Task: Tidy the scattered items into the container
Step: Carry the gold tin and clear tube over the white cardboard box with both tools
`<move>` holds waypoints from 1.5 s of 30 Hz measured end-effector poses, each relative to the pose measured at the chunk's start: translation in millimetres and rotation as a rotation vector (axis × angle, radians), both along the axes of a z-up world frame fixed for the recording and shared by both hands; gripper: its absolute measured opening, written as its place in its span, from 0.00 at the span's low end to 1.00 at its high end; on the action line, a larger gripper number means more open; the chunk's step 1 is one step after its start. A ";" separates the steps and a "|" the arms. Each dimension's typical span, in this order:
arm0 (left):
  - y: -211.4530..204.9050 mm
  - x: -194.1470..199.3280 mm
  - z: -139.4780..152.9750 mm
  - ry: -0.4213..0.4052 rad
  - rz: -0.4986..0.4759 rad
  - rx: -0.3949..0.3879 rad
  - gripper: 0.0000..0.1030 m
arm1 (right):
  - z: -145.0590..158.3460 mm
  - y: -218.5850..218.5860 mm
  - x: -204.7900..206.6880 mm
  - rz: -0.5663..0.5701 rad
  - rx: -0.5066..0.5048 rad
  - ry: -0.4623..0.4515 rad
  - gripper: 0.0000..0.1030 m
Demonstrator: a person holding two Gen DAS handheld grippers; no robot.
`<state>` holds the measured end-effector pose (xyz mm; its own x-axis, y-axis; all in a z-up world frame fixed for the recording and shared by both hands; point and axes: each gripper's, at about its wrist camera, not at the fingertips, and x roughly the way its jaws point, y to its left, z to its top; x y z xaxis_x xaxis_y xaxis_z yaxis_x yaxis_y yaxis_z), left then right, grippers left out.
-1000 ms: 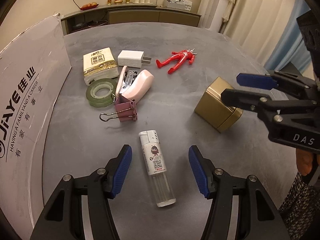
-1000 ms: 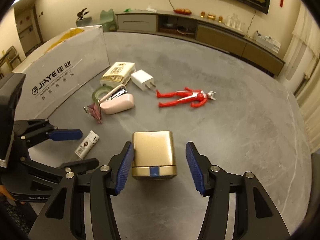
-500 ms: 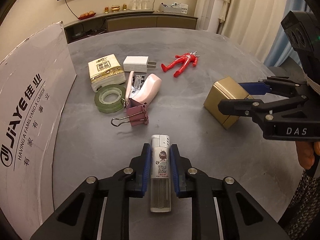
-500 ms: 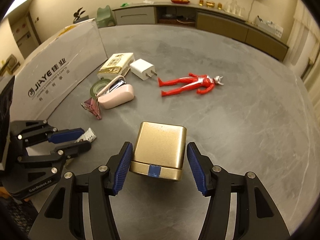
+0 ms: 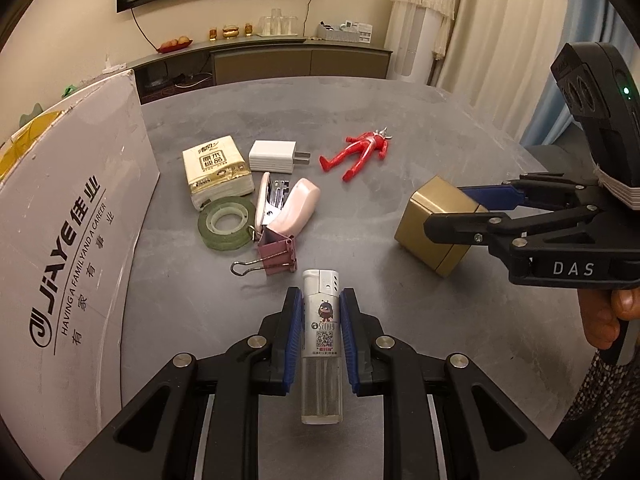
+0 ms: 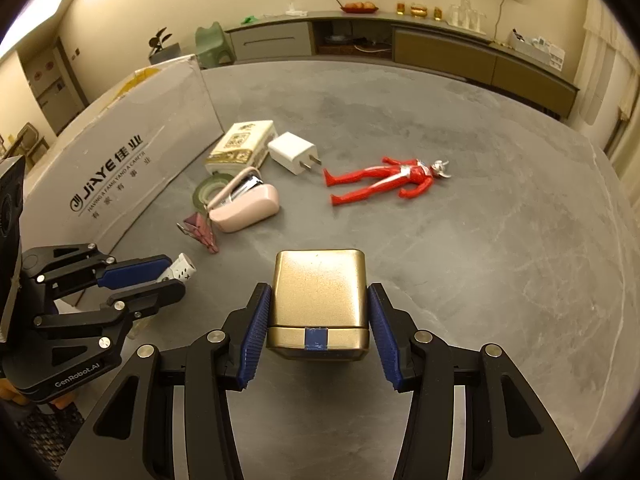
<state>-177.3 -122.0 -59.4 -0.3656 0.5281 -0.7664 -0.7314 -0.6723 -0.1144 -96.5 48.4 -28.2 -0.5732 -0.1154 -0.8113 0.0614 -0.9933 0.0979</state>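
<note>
Our left claw (image 5: 320, 334) has clamped shut on the lighter (image 5: 322, 344) since a second ago, and our right claw (image 6: 318, 326) has closed in around the gold tin (image 6: 319, 292), pads at its sides, though we can't tell if they grip. The lighter's long axis runs straight along our fingers. The cardboard box (image 5: 60, 216) stands to the left, nearer the left claw, across the tabletop (image 5: 180, 288).

A home living room: sideboard (image 6: 440, 52) with ornaments, curtains (image 5: 480, 32).
</note>
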 end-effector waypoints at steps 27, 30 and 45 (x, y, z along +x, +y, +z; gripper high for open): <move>-35.0 -5.7 65.2 0.068 0.045 0.168 0.20 | 44.5 -37.6 6.0 0.050 -0.031 0.124 0.50; -38.5 -5.8 71.5 0.080 0.050 0.183 0.20 | 51.6 -45.3 8.2 0.063 -0.034 0.140 0.50; -65.5 -4.1 103.6 0.124 0.080 0.263 0.20 | 96.7 -77.4 26.7 0.058 -0.077 0.252 0.50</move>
<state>-181.4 -187.5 44.3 -0.4958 0.6688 -0.5539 -0.6968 -0.6871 -0.2060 -69.8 -29.0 68.6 -0.7463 -0.2100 -0.6316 0.1500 -0.9776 0.1477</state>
